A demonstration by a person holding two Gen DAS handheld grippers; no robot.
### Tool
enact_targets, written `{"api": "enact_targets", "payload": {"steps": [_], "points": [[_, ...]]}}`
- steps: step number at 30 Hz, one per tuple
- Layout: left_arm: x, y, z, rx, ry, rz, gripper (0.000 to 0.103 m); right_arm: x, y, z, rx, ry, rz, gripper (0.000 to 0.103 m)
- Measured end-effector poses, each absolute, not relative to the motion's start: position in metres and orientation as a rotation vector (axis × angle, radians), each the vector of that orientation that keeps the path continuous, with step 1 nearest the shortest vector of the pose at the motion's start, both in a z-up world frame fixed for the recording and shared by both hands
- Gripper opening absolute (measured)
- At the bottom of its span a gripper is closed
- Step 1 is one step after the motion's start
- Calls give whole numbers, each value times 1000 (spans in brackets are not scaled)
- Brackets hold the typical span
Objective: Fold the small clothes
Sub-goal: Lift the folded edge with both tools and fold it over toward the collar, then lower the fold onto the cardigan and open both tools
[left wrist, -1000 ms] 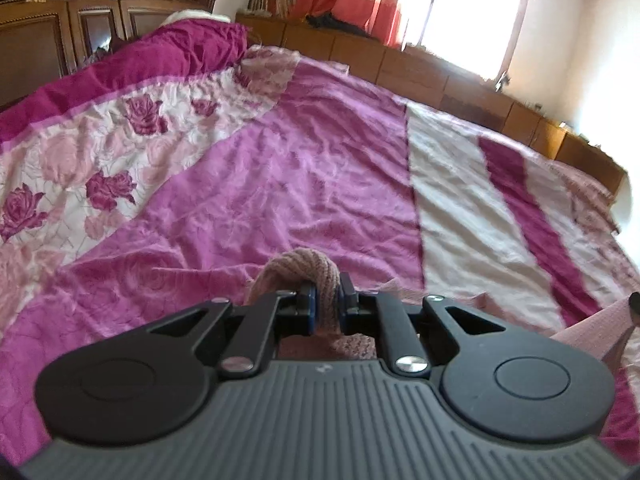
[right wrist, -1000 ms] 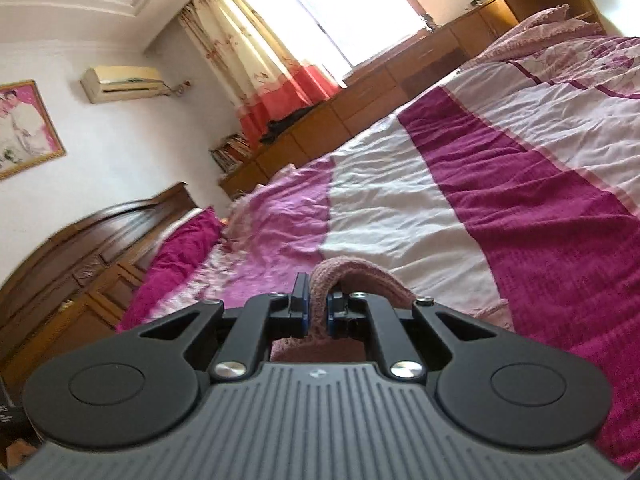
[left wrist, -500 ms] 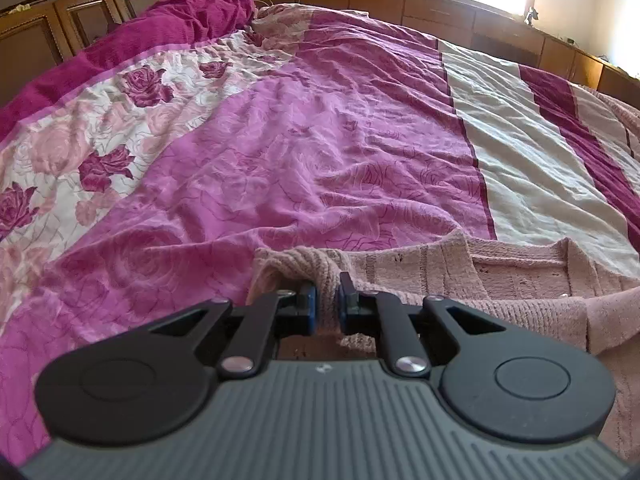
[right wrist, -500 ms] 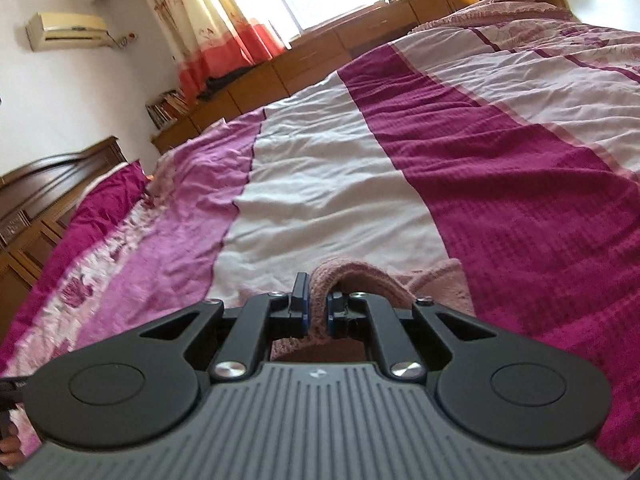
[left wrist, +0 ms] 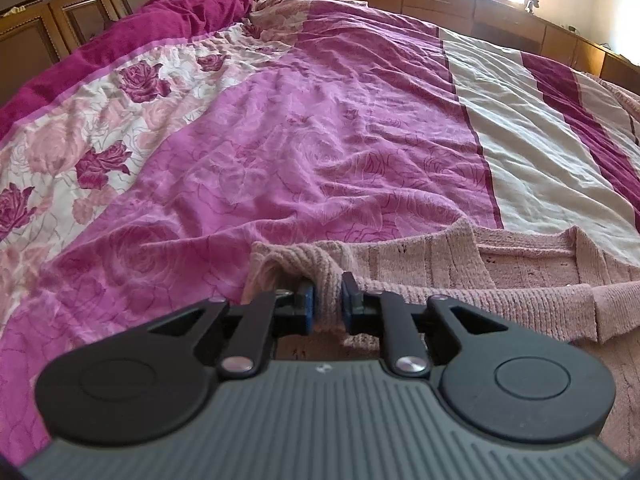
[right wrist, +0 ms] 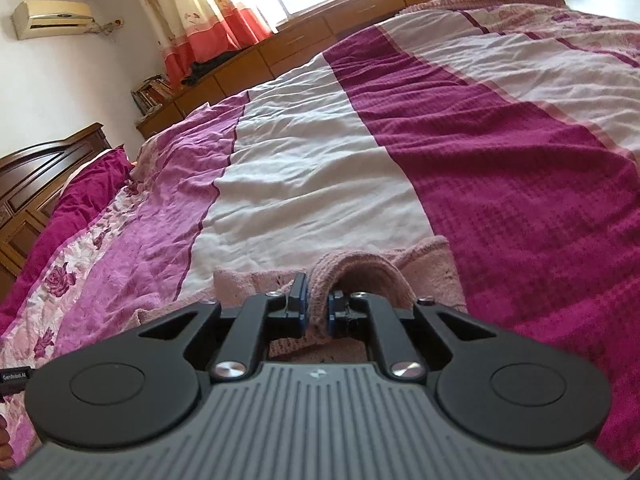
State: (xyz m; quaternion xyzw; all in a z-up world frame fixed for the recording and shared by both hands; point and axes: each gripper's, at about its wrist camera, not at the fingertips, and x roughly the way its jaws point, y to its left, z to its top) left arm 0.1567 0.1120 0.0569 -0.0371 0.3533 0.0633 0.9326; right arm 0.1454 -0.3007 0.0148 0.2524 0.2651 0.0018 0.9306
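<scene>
Pink knitted cardigan (left wrist: 460, 272) spread on quilt (left wrist: 320, 140), left gripper (left wrist: 327, 306) angled down, jaws just easing apart, fold still touching both pads, right gripper (right wrist: 316, 312) low over bed, clenched on cardigan (right wrist: 360, 272) fold.

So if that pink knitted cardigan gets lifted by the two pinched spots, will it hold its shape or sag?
Likely sag: the pink knitted cardigan bunches into soft folds in the left tongs and right tongs. Its chunky knit looks grippy, so it probably won't slip. The left tongs' jaws have just been opening around the fold, so that side may drop onto the magenta bedspread.
</scene>
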Motion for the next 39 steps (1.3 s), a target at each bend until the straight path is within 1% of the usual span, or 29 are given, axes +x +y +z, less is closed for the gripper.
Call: {"api": "enact_targets", "payload": {"steps": [1, 2, 3, 4, 5, 6, 7, 8, 19, 25, 32, 34, 35, 39], "points": [[157, 112, 57, -76, 728, 130, 19, 145, -301, 15, 516, 547, 3, 10], [156, 112, 58, -75, 733, 133, 24, 145, -301, 15, 514, 550, 4, 16], [156, 111, 58, -73, 735, 137, 29, 144, -301, 16, 512, 552, 1, 20], [154, 110, 60, -68, 734, 138, 32, 143, -301, 17, 508, 554, -7, 27], [153, 110, 61, -62, 732, 136, 37, 141, -301, 17, 504, 552, -10, 35], [151, 108, 63, -52, 730, 132, 42, 140, -301, 19, 502, 549, -9, 39], [149, 108, 65, -43, 726, 130, 44, 138, -301, 20, 498, 546, -10, 46], [147, 107, 67, -34, 721, 127, 45, 136, -301, 22, 492, 542, -12, 50], [119, 118, 80, 38, 699, 87, 45, 116, -291, 39, 352, 540, 43, 57], [121, 122, 66, 61, 720, 71, 45, 113, -283, 27, 300, 583, 44, 58], [143, 129, 40, 74, 744, 117, 45, 117, -278, 4, 280, 635, 34, 59], [152, 137, 36, 51, 747, 154, 45, 119, -277, 1, 277, 635, 34, 61], [155, 141, 34, 32, 745, 164, 48, 120, -277, 0, 276, 635, 34, 62], [166, 158, 29, -51, 743, 188, 48, 122, -275, -5, 267, 629, 32, 63]]}}
